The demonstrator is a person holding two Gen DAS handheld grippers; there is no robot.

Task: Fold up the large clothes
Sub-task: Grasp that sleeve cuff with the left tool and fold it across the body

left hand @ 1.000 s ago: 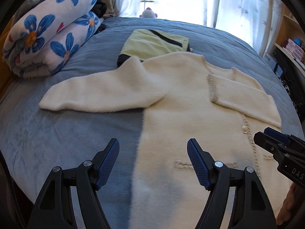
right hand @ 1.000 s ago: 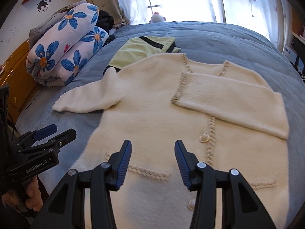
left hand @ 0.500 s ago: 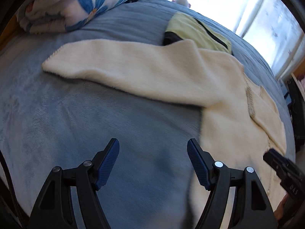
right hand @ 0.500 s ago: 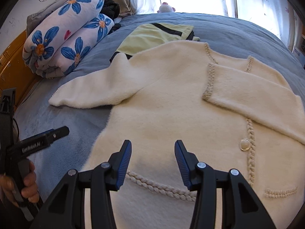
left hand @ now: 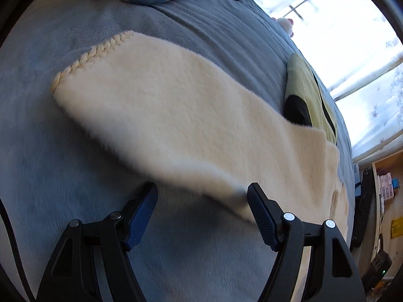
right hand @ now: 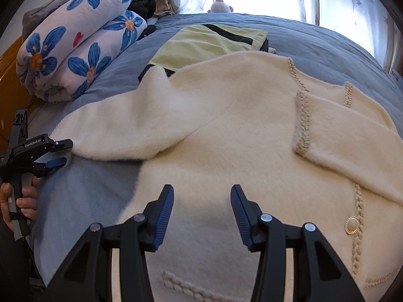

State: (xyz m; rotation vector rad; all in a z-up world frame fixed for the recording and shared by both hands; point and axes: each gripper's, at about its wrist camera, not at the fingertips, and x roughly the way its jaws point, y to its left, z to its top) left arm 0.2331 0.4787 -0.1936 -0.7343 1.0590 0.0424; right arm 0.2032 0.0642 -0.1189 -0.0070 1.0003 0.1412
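My left gripper (left hand: 201, 211) hovers with jaws spread wide and nothing pinched; the lower edge of the outstretched sleeve (left hand: 176, 115) lies just ahead, between the blue pads (left hand: 142, 212). My right gripper (right hand: 201, 211) hangs over the garment's body, its jaws parted too and gripping nothing.

The cream cardigan (right hand: 226, 130) is thick and fluffy, lying flat and face-up on the bed (right hand: 314, 45), which is covered in grey-blue plush. Braided trim edges the neckline, front, cuffs and pocket, and one round gold-rimmed button (right hand: 351, 225) shows at about 4 o'clock from my right jaws. One sleeve is folded across the chest at 2 o'clock; the other stretches out toward 10 o'clock, its braided cuff (left hand: 85, 60) resting on the bedcover.

In the right wrist view, a person's hand (right hand: 21, 196) at 9 o'clock grips the left tool's handle, the tool aimed toward the sleeve's end.

Counted: two grippers, one cardigan, one folded yellow-green garment (right hand: 201, 42) with black trim at 12 o'clock, touching the cardigan's shoulder, one rolled floral quilt (right hand: 75, 37) at 11 o'clock, one small plush toy (right hand: 221, 6) by the window.
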